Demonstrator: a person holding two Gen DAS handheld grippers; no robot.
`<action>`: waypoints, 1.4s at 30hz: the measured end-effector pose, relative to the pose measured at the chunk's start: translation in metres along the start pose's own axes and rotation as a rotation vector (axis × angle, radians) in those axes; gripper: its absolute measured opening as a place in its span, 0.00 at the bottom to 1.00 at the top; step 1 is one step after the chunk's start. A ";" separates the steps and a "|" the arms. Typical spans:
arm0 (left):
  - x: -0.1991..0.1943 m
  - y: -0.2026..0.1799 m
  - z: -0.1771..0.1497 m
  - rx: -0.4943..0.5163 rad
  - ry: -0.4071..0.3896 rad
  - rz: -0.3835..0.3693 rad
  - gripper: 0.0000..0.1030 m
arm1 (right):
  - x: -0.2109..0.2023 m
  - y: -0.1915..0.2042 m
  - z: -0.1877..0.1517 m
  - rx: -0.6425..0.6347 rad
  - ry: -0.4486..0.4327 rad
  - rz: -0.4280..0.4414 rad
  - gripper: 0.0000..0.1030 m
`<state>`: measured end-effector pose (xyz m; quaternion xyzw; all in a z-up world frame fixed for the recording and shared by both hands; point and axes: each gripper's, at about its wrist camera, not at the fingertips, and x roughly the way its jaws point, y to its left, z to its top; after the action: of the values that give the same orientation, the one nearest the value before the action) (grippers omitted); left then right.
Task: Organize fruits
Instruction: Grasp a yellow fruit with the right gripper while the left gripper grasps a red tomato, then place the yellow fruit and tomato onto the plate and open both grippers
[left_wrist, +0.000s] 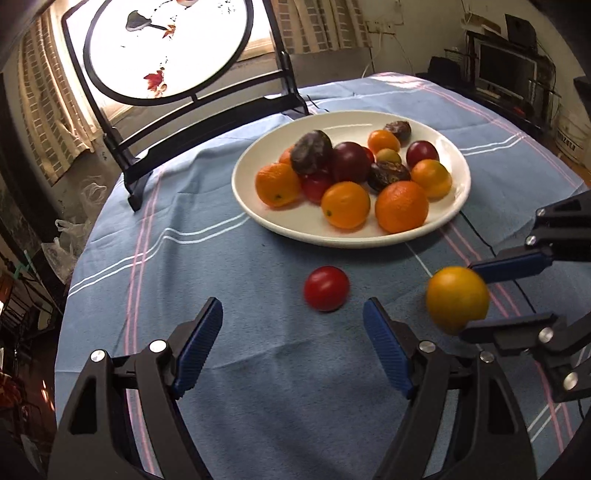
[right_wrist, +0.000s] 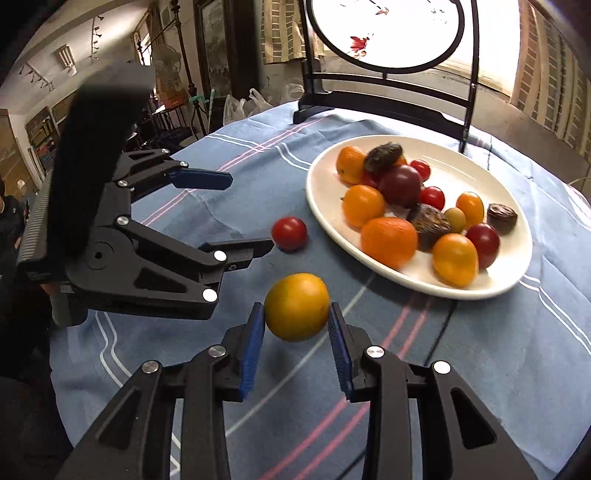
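Observation:
A white plate (left_wrist: 458, 166) (right_wrist: 513, 266) on the blue tablecloth holds several oranges, red tomatoes and dark wrinkled fruits. A red tomato (left_wrist: 326, 288) (right_wrist: 289, 233) lies on the cloth in front of the plate. My left gripper (left_wrist: 293, 325) (right_wrist: 251, 214) is open and empty, with the tomato just ahead between its fingers. My right gripper (right_wrist: 297, 321) (left_wrist: 469, 299) is shut on a yellow-orange fruit (right_wrist: 297, 306) (left_wrist: 457, 298) and holds it a little above the cloth, to the right of the tomato.
A black wooden stand with a round painted screen (left_wrist: 162, 48) (right_wrist: 388, 33) stands at the table's far edge behind the plate. The table edge drops off at the left, with plastic bags (left_wrist: 70, 236) and clutter beyond. Shelves and a monitor (left_wrist: 506, 70) are at the far right.

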<state>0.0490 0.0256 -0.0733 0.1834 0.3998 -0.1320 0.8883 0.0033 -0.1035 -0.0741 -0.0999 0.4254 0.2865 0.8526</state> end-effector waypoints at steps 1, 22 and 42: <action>0.005 -0.003 0.002 -0.001 0.012 -0.006 0.70 | -0.003 -0.005 -0.003 0.012 -0.002 -0.007 0.34; -0.014 -0.006 0.027 -0.037 -0.023 -0.021 0.29 | -0.018 -0.023 -0.006 0.048 -0.039 0.014 0.34; 0.037 -0.004 0.136 -0.160 -0.081 0.105 0.29 | 0.015 -0.134 0.101 0.253 -0.146 -0.137 0.34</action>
<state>0.1619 -0.0397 -0.0186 0.1271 0.3625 -0.0605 0.9213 0.1545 -0.1650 -0.0333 0.0005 0.3873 0.1783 0.9046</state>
